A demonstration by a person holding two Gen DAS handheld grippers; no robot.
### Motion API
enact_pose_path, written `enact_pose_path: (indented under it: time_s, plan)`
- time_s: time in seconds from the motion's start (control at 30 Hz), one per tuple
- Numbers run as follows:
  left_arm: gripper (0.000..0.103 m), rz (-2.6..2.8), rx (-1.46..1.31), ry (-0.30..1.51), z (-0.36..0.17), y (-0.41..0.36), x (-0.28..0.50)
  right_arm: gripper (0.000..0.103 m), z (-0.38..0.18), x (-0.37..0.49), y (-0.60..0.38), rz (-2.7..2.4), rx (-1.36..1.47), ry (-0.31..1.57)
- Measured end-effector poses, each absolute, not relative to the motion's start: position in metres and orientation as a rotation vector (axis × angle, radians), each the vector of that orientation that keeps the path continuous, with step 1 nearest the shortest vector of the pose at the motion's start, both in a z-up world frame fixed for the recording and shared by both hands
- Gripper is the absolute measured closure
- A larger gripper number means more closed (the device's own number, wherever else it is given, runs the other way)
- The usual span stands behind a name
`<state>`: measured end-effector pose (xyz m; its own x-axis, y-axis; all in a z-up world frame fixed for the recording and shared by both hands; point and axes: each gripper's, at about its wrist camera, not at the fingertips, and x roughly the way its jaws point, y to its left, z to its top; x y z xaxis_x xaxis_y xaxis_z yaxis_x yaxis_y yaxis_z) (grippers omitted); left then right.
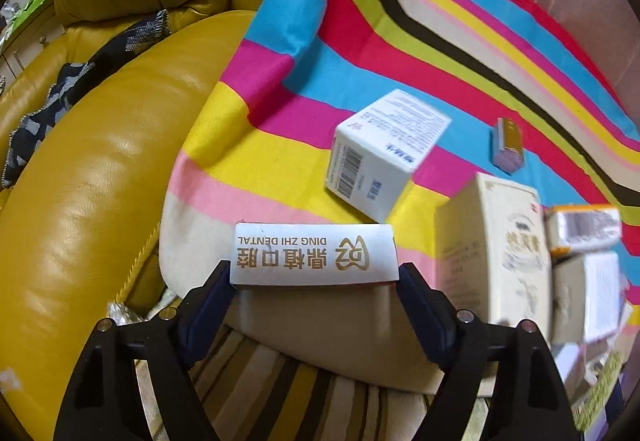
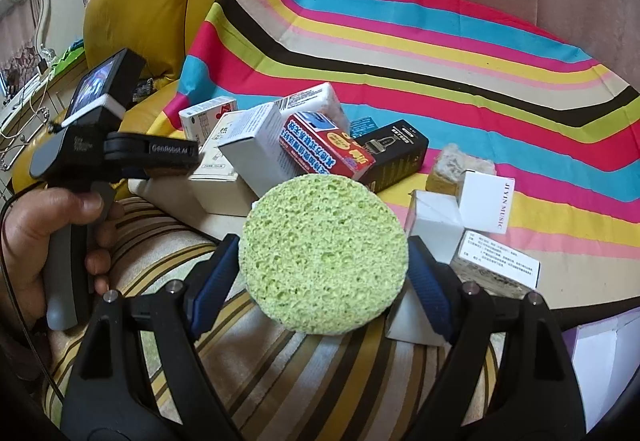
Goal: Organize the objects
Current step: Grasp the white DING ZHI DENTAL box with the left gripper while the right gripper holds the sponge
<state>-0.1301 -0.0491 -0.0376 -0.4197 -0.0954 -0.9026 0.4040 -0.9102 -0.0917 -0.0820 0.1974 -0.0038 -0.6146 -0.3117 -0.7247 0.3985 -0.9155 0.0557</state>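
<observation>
Two hand-held grippers are at work, and we take the scene from left to right. At nine o'clock in the left wrist view we see a yellow leather sofa [image 1: 100, 169] with a dark patterned cloth [image 1: 60, 97] lying on it. Toward the middle, the left hand-held gripper [image 1: 315, 281] has a white dental box [image 1: 314, 254] between its fingers [image 1: 218, 289], the blue pads at both of its ends, at the six o'clock edge of the striped tabletop cloth [image 1: 360, 53]. At one o'clock from it a white barcode box [image 1: 380, 157] sits tilted on the cloth, and at three o'clock stands a cream box [image 1: 492, 245] with smaller boxes just beside it. A small purple and gold item [image 1: 508, 145] lies apart near two o'clock.

In the right wrist view, at nine o'clock, we see a person's hand [image 2: 48, 237] holding the other tool's grip. At centre, the right hand-held gripper [image 2: 324, 277] is clamped on a round green sponge [image 2: 324, 253], its pads pressing both sides. Beyond it at twelve o'clock a cluster of boxes crowds the cloth, among them a red box [image 2: 328, 149] and a black box [image 2: 396, 153]. At three o'clock sit a white box [image 2: 486, 201] marked with lettering and a brownish sponge block [image 2: 456, 165].
</observation>
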Motion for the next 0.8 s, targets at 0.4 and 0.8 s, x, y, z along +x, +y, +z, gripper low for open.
enact_pose_path:
  time_s: [0.4, 0.8]
  plan:
    - [0.021, -2.527, 1.348, 0.399, -0.003, -0.028, -0.105, 0.019, 0.0, -0.076, 0.21, -2.534, 1.089, 0.094]
    - [0.021, -2.73, 1.298, 0.247, 0.031, 0.035, -0.05, 0.019, 0.012, -0.063, 0.241, -2.605, 1.12, 0.039]
